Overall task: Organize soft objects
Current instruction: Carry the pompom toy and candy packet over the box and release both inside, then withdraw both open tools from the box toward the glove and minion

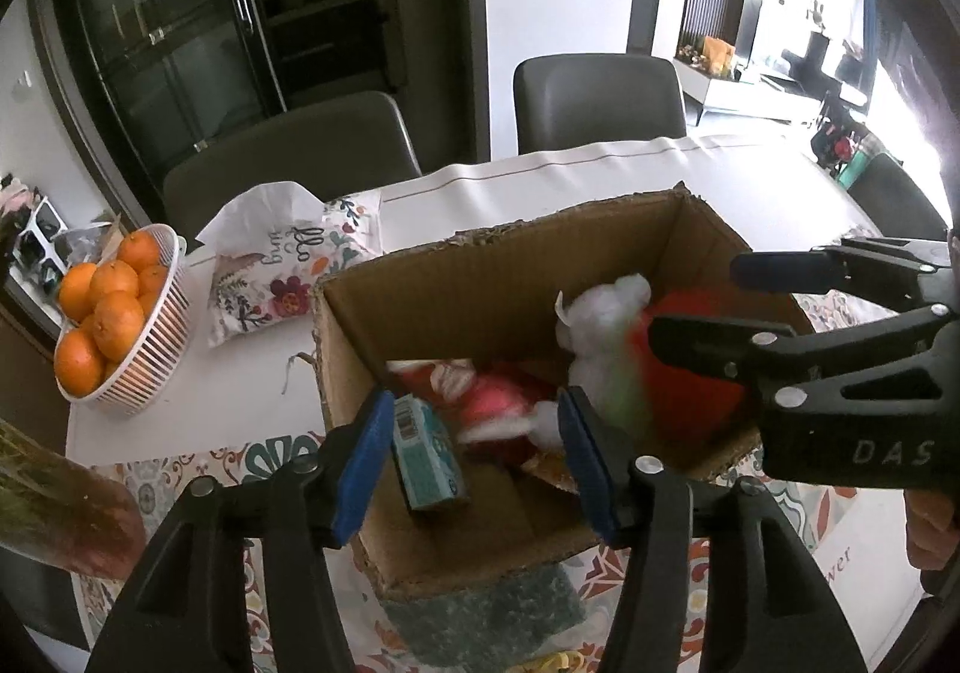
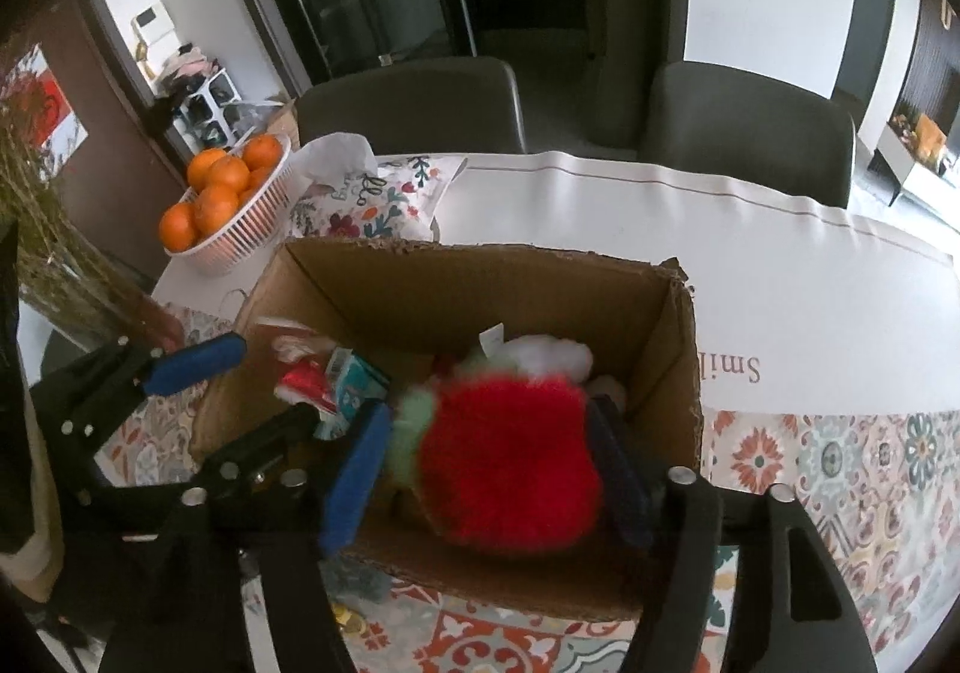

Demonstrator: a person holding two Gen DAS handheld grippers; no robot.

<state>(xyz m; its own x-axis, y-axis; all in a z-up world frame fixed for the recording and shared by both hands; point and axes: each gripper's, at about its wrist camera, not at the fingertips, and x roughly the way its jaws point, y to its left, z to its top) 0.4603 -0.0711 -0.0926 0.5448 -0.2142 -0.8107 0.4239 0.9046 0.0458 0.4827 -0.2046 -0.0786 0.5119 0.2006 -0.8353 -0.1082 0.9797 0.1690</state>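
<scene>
The red plush toy (image 2: 510, 463), fuzzy and rounded with a pale green fringe, sits pinched between the blue pads of the right gripper (image 2: 486, 469), low inside the one cardboard box (image 2: 456, 277) on the table (image 2: 780, 265). One white fluffy toy (image 2: 549, 352) lies behind it, with one small teal carton (image 1: 429, 454) and a red-and-white soft item (image 1: 492, 409) alongside. The left gripper (image 1: 474, 460) hangs over the box's near edge, jaws spread wide, holding nothing. One white ribbed basket (image 1: 153, 337) holds about seven oranges (image 1: 114, 307). One floral pillow (image 1: 282, 271) lies beside it. Two grey chairs (image 1: 600, 102) stand behind.
</scene>
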